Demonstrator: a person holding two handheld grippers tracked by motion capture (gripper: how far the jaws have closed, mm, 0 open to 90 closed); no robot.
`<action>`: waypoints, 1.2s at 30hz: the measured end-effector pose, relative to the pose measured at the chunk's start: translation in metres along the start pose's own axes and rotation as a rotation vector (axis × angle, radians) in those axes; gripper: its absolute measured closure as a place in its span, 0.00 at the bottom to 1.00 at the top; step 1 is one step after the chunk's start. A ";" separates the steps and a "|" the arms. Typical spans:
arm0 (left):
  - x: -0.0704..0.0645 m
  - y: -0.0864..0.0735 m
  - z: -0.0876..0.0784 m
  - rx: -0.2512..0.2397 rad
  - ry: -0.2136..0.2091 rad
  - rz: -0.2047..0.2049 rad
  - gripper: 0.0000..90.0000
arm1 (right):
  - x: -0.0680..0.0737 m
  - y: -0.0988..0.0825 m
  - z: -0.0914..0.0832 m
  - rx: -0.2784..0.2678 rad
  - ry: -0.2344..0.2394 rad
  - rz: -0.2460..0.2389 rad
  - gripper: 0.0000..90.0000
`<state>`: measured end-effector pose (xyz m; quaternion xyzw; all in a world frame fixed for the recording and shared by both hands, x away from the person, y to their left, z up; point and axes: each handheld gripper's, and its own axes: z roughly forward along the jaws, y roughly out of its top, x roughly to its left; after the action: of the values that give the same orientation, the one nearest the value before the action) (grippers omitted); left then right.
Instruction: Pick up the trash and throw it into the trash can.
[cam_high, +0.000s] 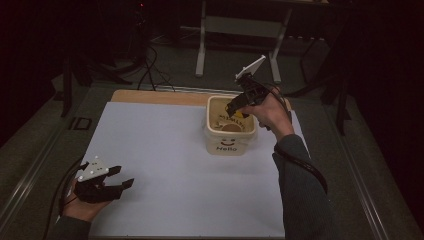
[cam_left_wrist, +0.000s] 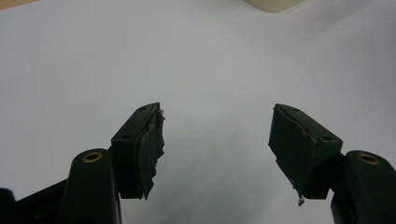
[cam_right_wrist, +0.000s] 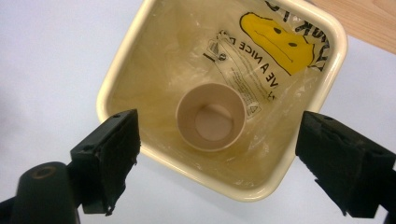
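Note:
A cream square bin (cam_high: 231, 144) with a smiley face and the word "Hello" stands on the white sheet at the back right. Inside it (cam_right_wrist: 339, 51) a clear plastic bag (cam_right_wrist: 252, 60) with a yellow face print lines the walls, and a paper cup (cam_right_wrist: 211, 117) stands upright on the bottom. My right gripper (cam_high: 239, 110) hangs over the bin's mouth, pointing down, open (cam_right_wrist: 217, 158) and holding nothing. My left gripper (cam_high: 120, 177) rests low at the front left of the sheet, open (cam_left_wrist: 217, 140) with only bare paper between its jaws.
The white sheet (cam_high: 165, 165) covers most of the wooden tabletop (cam_high: 150, 96), whose back edge shows bare. A metal table frame (cam_high: 240, 30) and cables (cam_high: 150, 65) lie on the dark floor beyond. A corner of the bin (cam_left_wrist: 275, 4) is far ahead of the left gripper.

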<state>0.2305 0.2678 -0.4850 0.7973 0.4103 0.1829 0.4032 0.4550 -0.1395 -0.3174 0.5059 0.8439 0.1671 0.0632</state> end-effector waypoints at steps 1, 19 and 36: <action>0.000 0.000 0.000 -0.001 0.000 -0.001 0.39 | 0.000 0.000 -0.001 -0.002 0.003 -0.002 0.15; 0.000 0.000 0.000 0.000 0.000 -0.002 0.39 | -0.008 -0.015 -0.010 -0.035 0.005 -0.087 0.17; 0.002 -0.001 -0.001 -0.005 0.004 -0.012 0.39 | -0.031 -0.053 -0.016 -0.082 -0.022 -0.165 0.17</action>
<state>0.2301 0.2701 -0.4851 0.7935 0.4152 0.1830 0.4055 0.4207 -0.1931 -0.3225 0.4332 0.8746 0.1900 0.1065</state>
